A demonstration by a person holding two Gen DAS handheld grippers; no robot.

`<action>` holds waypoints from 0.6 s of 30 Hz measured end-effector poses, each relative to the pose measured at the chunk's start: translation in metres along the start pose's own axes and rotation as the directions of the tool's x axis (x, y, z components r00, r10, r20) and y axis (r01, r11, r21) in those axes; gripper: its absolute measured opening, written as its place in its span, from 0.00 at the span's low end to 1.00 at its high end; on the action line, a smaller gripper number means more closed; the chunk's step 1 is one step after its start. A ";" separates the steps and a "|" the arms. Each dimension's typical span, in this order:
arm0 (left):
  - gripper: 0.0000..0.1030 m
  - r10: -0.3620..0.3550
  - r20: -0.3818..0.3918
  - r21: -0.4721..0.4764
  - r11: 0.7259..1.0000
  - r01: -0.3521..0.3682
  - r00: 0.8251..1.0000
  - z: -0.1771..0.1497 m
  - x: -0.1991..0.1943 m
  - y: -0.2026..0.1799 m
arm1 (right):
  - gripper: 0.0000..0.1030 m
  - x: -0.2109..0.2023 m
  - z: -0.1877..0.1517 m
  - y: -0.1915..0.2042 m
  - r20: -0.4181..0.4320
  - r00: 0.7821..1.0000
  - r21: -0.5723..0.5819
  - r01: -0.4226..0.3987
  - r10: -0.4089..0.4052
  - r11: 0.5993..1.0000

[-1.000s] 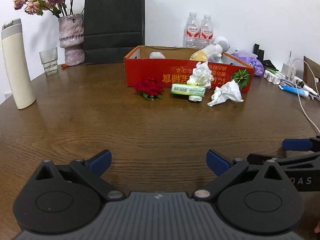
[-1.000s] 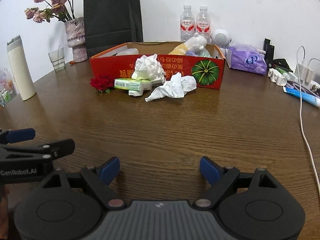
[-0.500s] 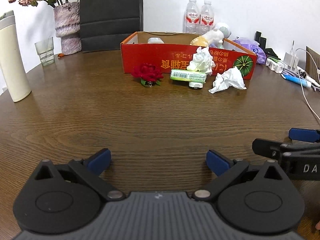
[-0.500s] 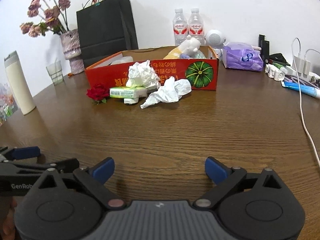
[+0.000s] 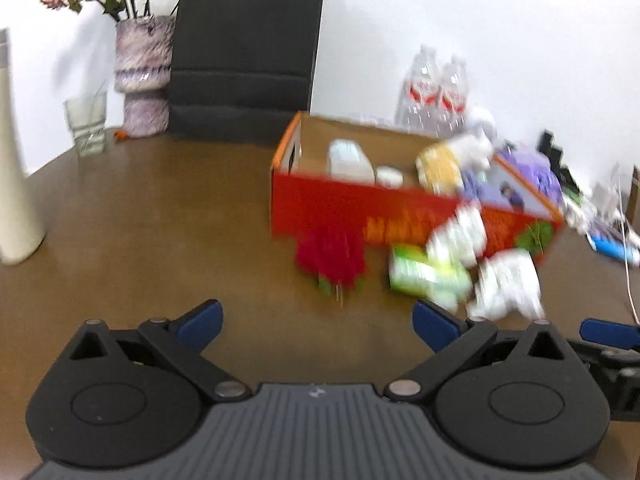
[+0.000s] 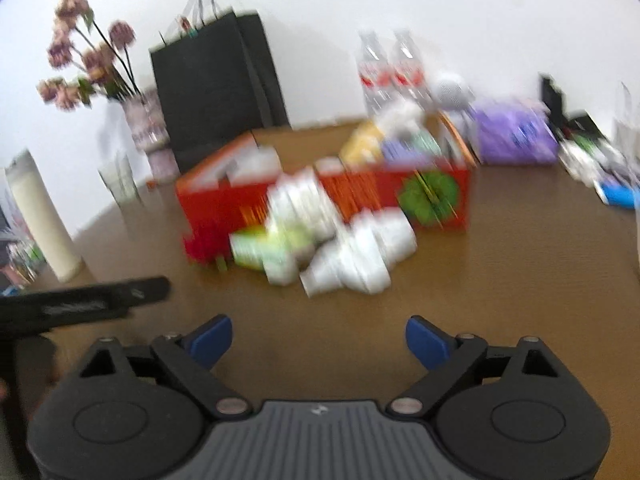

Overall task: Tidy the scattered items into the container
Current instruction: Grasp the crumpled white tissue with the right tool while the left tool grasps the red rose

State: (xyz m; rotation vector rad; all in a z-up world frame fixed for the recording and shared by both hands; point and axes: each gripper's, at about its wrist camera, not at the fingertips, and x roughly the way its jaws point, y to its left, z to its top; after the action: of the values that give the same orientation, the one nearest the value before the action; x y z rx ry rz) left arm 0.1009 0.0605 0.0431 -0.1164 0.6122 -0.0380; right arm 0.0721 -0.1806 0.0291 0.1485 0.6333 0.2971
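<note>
A red cardboard box [image 5: 332, 208] [image 6: 456, 196] stands on the brown table and holds several items. In front of it lie a red flower [image 5: 332, 258] [image 6: 202, 246], a green packet [image 5: 424, 276] [image 6: 260, 246] and two crumpled white tissues [image 5: 508, 284] [image 6: 364, 256], one leaning on the box [image 5: 460, 236] [image 6: 304, 204]. Both views are motion-blurred. My left gripper [image 5: 316, 320] is open and empty, just short of the flower. My right gripper [image 6: 319, 340] is open and empty, short of the tissues.
A black paper bag [image 5: 244, 52], a vase of dried flowers [image 5: 140, 76], a glass [image 5: 86, 122] and a cream flask [image 5: 14, 184] stand at the back left. Water bottles [image 6: 388, 72], a purple pack [image 6: 516, 136] and cables lie at the back right.
Both grippers have moved forward toward the box and risen; the items now appear larger and closer. Both grippers stay open and empty.
</note>
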 end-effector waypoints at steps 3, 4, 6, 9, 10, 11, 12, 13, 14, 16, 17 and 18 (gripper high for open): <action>1.00 -0.042 -0.026 0.031 0.999 0.043 0.999 0.016 0.030 0.001 | 0.81 0.030 0.034 0.001 0.033 0.998 0.018 -0.051 0.050 0.999; 1.00 -0.037 -0.027 0.031 0.999 0.038 0.999 0.018 0.037 0.002 | 0.78 0.041 0.044 -0.001 0.033 0.998 0.029 -0.061 0.060 0.998; 0.96 -0.023 -0.029 0.026 0.999 0.023 0.999 0.020 0.048 0.002 | 0.73 0.062 0.058 -0.007 0.015 0.998 0.076 -0.062 0.061 0.995; 0.90 -0.023 -0.022 0.037 0.999 0.024 0.999 0.021 0.060 0.000 | 0.58 0.090 0.066 -0.015 -0.031 0.997 0.151 -0.071 0.077 0.986; 0.87 -0.022 -0.027 0.039 0.999 0.023 0.999 0.022 0.064 -0.001 | 0.51 0.097 0.065 -0.015 -0.040 0.996 0.159 -0.073 0.080 0.985; 0.80 -0.017 -0.033 0.036 0.999 0.018 0.999 0.021 0.067 -0.001 | 0.37 0.103 0.063 -0.015 -0.051 0.996 0.157 -0.068 0.077 0.985; 0.72 -0.014 -0.039 0.030 0.999 0.015 0.999 0.021 0.069 0.000 | 0.32 0.108 0.060 -0.015 -0.062 0.995 0.148 -0.063 0.073 0.987; 0.69 -0.011 -0.047 0.026 1.000 0.012 0.999 0.019 0.072 0.001 | 0.31 0.111 0.058 -0.016 -0.064 0.995 0.143 -0.065 0.074 0.988; 0.60 -0.008 -0.054 0.025 1.000 0.009 0.999 0.018 0.074 0.001 | 0.28 0.110 0.054 -0.019 -0.058 0.995 0.144 -0.072 0.081 0.987; 0.48 -0.004 -0.062 0.042 0.999 0.006 0.998 0.015 0.076 0.000 | 0.25 0.102 0.053 -0.025 -0.039 0.995 0.149 -0.081 0.088 0.986; 0.44 -0.003 -0.056 0.054 0.999 0.006 0.998 0.015 0.075 -0.001 | 0.25 0.097 0.053 -0.027 -0.023 0.996 0.146 -0.077 0.081 0.986; 0.40 -0.006 -0.050 0.059 0.998 0.009 0.999 0.015 0.074 -0.002 | 0.25 0.092 0.052 -0.028 -0.007 0.997 0.144 -0.072 0.074 0.987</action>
State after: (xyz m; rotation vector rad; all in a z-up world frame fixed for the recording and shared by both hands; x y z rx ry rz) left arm 0.1699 0.0549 0.0128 -0.0608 0.6595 -0.0665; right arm 0.1802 -0.1805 0.0133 0.3088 0.6622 0.3232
